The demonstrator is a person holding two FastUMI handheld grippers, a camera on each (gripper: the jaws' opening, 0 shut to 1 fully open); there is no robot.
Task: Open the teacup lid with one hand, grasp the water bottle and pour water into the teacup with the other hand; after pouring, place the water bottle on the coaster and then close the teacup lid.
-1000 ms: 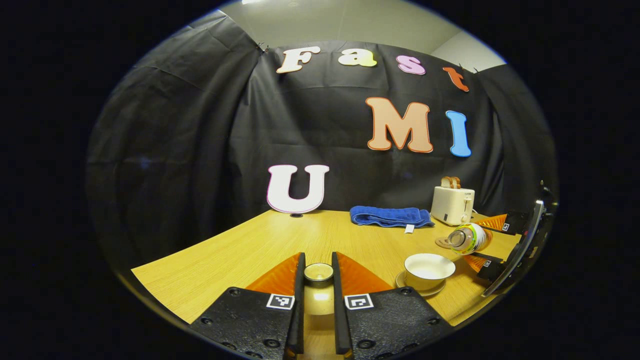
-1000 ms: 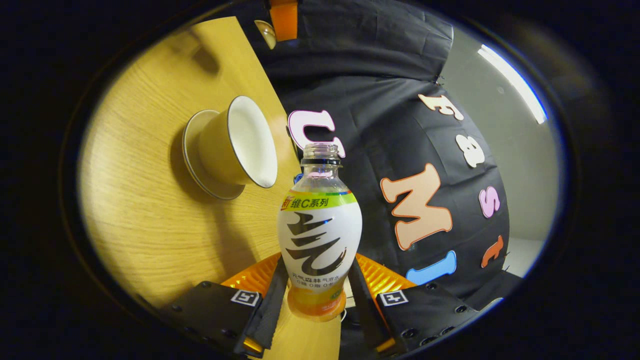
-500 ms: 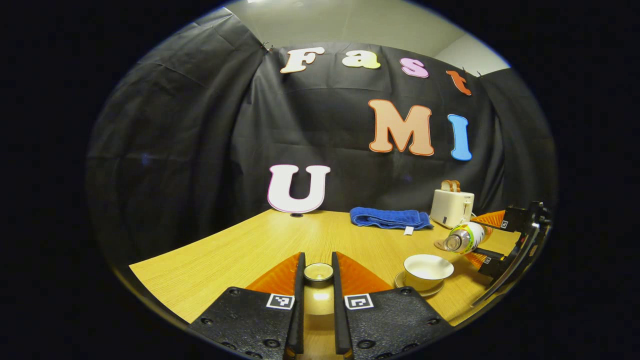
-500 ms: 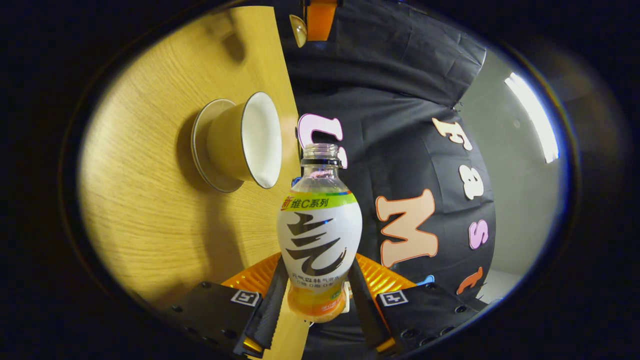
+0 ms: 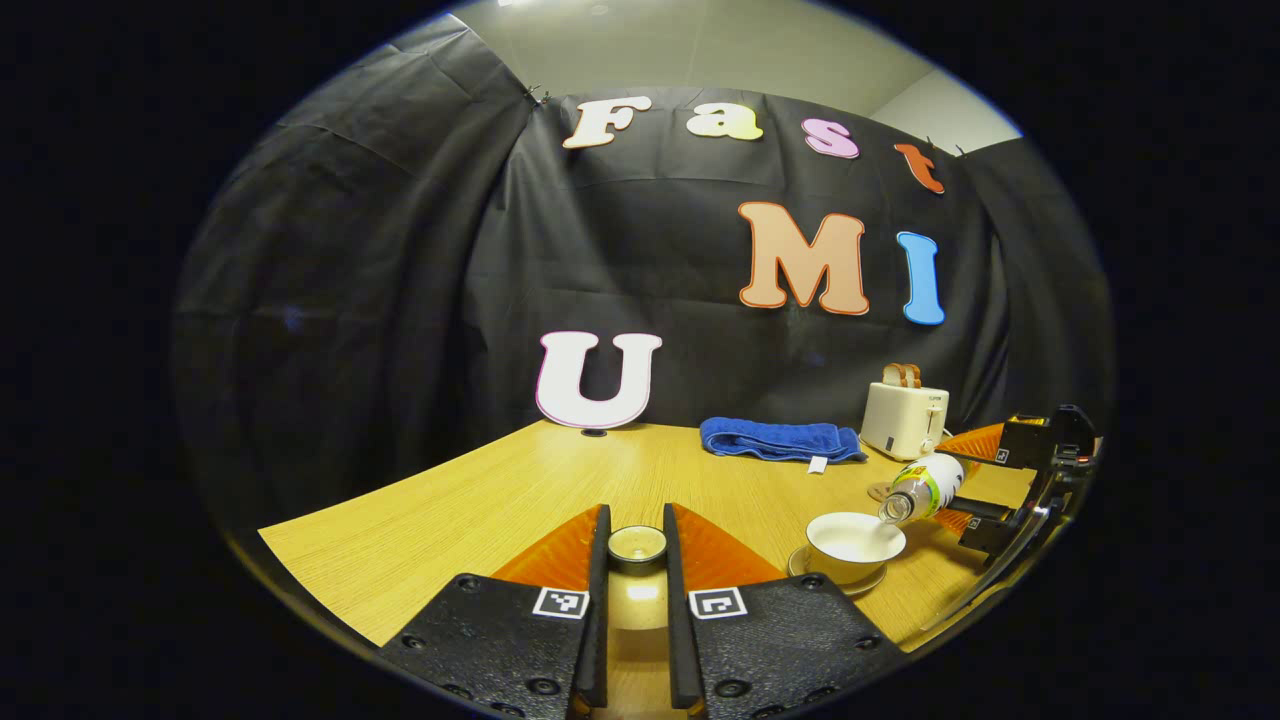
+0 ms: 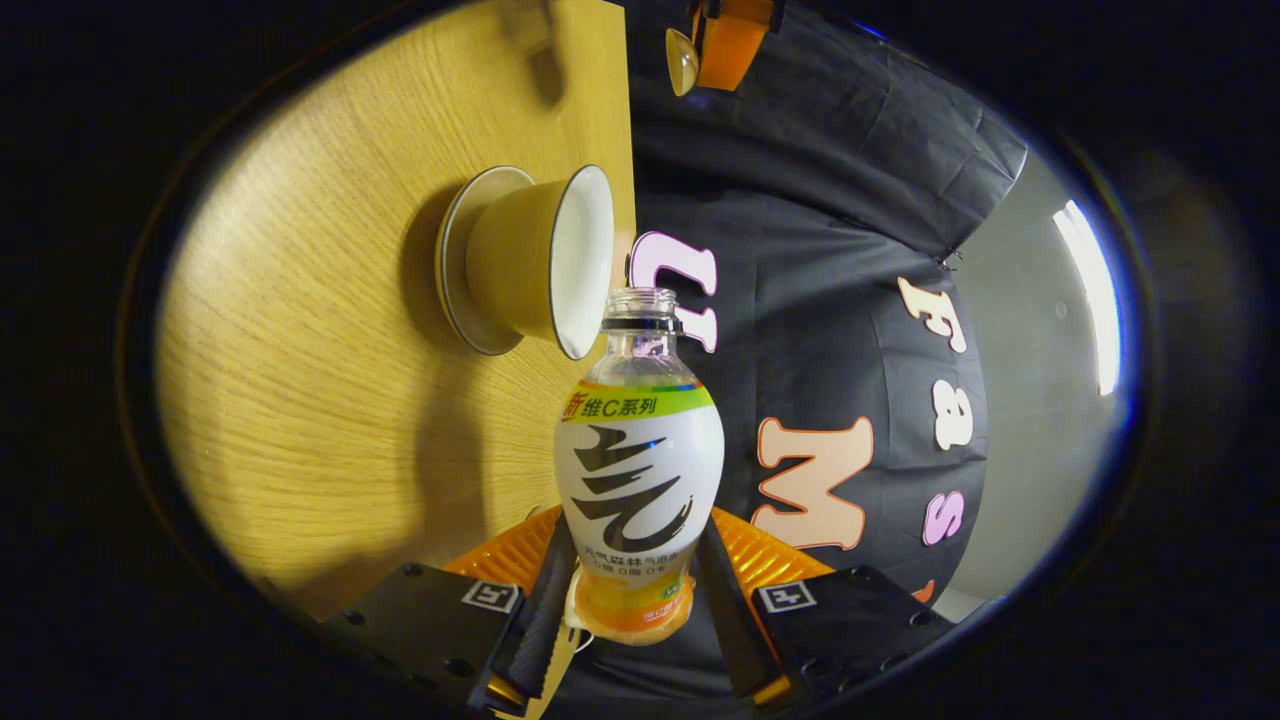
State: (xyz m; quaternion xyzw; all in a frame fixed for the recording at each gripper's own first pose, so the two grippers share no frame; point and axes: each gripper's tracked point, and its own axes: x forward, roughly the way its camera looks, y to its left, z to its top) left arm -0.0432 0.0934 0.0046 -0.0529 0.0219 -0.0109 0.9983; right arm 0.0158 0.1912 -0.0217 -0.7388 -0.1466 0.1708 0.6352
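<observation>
Left gripper (image 5: 636, 560): near the front of the table, in the left gripper view. Its two fingers are squeezed tight on the teacup lid.
Teacup lid (image 5: 637, 545): small and round, held up between those fingers, well apart from the cup.
Table (image 5: 480, 500): yellow wood.
Blue towel (image 5: 780, 438): folded, lying far back by the black wall.
Teacup (image 5: 855, 540): white inside, sitting open on its saucer (image 5: 838, 580), to the right of the left gripper. In the right gripper view the teacup (image 6: 540, 262) looks tipped on its side, because the camera is turned.
Toaster (image 5: 905, 420): white, far back on the right, with bread sticking out.
Water bottle (image 5: 925, 485): tipped over, its open mouth just above the right edge of the cup. In the right gripper view the bottle (image 6: 638, 470) has no cap.
Coaster (image 5: 880, 491): a little bit shows behind the bottle's neck.
Right gripper (image 6: 632, 600): its fingers pinch the low part of the bottle from both sides.
</observation>
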